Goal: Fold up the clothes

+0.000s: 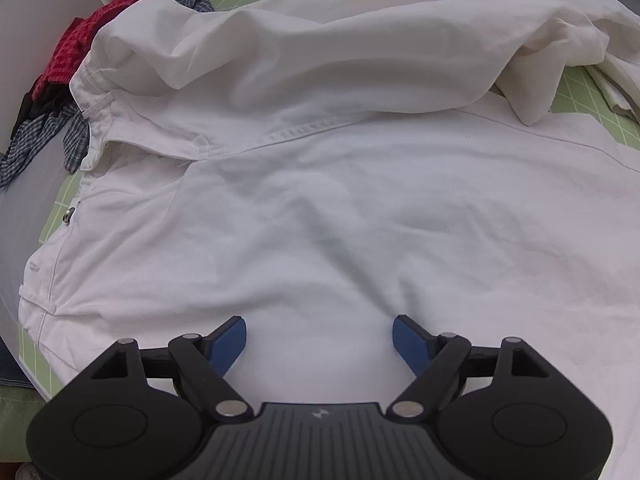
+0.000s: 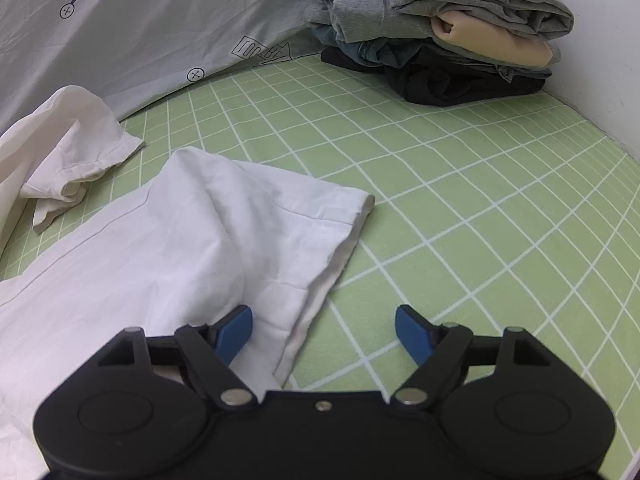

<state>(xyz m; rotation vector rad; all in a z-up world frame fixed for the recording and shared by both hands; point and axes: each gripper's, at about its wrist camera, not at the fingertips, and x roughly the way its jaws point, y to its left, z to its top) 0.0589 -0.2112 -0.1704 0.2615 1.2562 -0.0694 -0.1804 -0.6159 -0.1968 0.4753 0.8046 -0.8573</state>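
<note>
Far left, a heap of unfolded clothes (image 1: 60,92), red and blue check, sits at the edge of the green grid sheet (image 1: 592,100). White trousers (image 1: 320,200) spread across the middle, one leg flopped over the top. Left gripper (image 1: 319,338) hangs over the seat w/ jaws wide, nothing pinched. Right gripper (image 2: 324,330) also wide, straddling the hem edge of one leg (image 2: 224,224), not gripping. Far right corner: folded stack (image 2: 448,36), greys, beige, denim, black.

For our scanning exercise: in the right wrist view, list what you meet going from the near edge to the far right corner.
Open right gripper → white shirt sleeve → bare green checked sheet → stack of folded grey, beige, denim and black clothes.
</note>
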